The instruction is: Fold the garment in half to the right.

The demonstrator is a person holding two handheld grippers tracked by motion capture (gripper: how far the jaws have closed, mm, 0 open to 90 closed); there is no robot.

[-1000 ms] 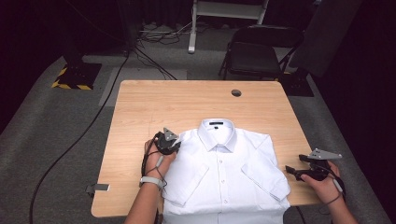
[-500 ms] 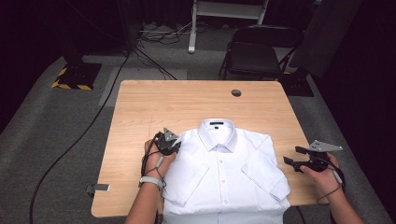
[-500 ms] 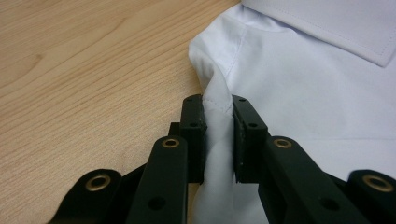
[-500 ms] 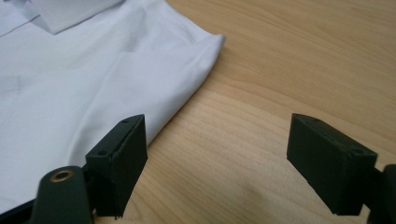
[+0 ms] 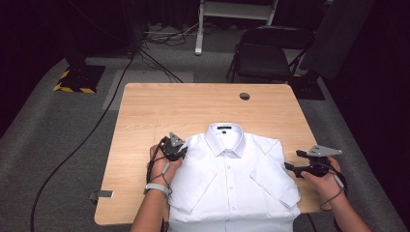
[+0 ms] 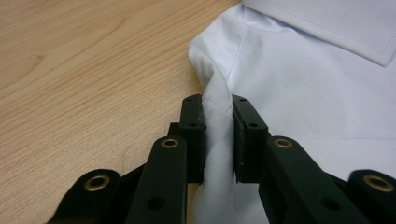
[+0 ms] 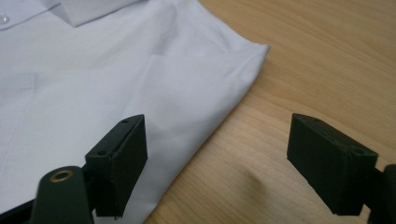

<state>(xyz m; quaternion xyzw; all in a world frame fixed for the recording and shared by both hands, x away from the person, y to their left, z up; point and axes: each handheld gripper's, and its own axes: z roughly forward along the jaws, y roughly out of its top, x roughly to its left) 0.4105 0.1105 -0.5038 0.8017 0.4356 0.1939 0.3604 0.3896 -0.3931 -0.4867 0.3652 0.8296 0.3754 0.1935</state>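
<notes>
A white short-sleeved shirt (image 5: pixel 232 179) lies flat and buttoned on the wooden table (image 5: pixel 193 111), collar away from me. My left gripper (image 5: pixel 178 150) is at the shirt's left shoulder. In the left gripper view its jaws (image 6: pixel 218 105) are shut on a pinched fold of the shoulder fabric (image 6: pixel 303 93). My right gripper (image 5: pixel 291 161) hovers at the shirt's right edge, beside the sleeve. In the right gripper view it (image 7: pixel 217 140) stands open over the shirt's edge (image 7: pixel 116 79) and bare wood, with nothing pressed between the pads.
A cable hole (image 5: pixel 244 96) sits near the table's far right. A black chair (image 5: pixel 263 55) stands behind the table and cables run over the floor at the left. A small metal bracket (image 5: pixel 101 195) juts from the table's left front edge.
My right gripper has moved a little away from me and upward along the shirt's right side. The left gripper has stayed on the shoulder.
</notes>
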